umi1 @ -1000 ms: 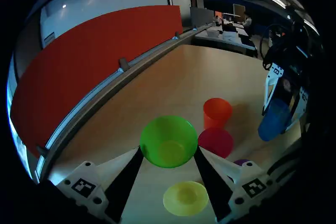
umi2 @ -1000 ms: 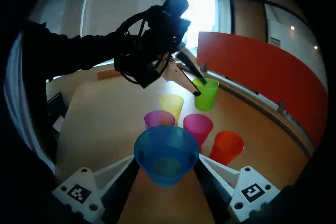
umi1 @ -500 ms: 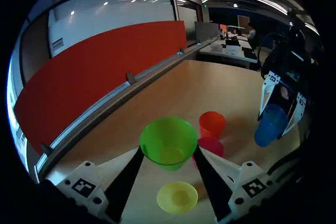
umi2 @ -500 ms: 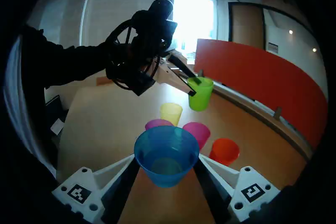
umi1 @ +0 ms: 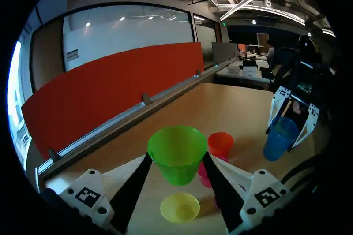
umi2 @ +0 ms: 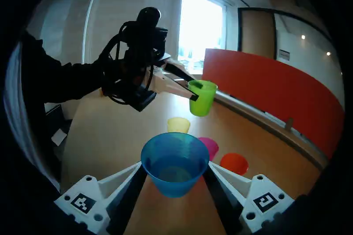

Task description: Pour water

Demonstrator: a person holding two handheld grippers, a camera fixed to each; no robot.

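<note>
My left gripper is shut on a green cup, held upright above the wooden table. From the right gripper view that green cup hangs in the air in the left gripper. My right gripper is shut on a blue cup with water in it, also lifted and upright. The left gripper view has the blue cup at the right, in the right gripper.
On the table stand a yellow cup, an orange cup and a pink cup. A red partition with a rail runs along the table's far edge. A dark sleeve holds the left gripper. Desks stand far behind.
Both grippers have risen with their cups. The cups on the table now lie lower and look smaller in both views; the purple cup has gone behind the blue one.
</note>
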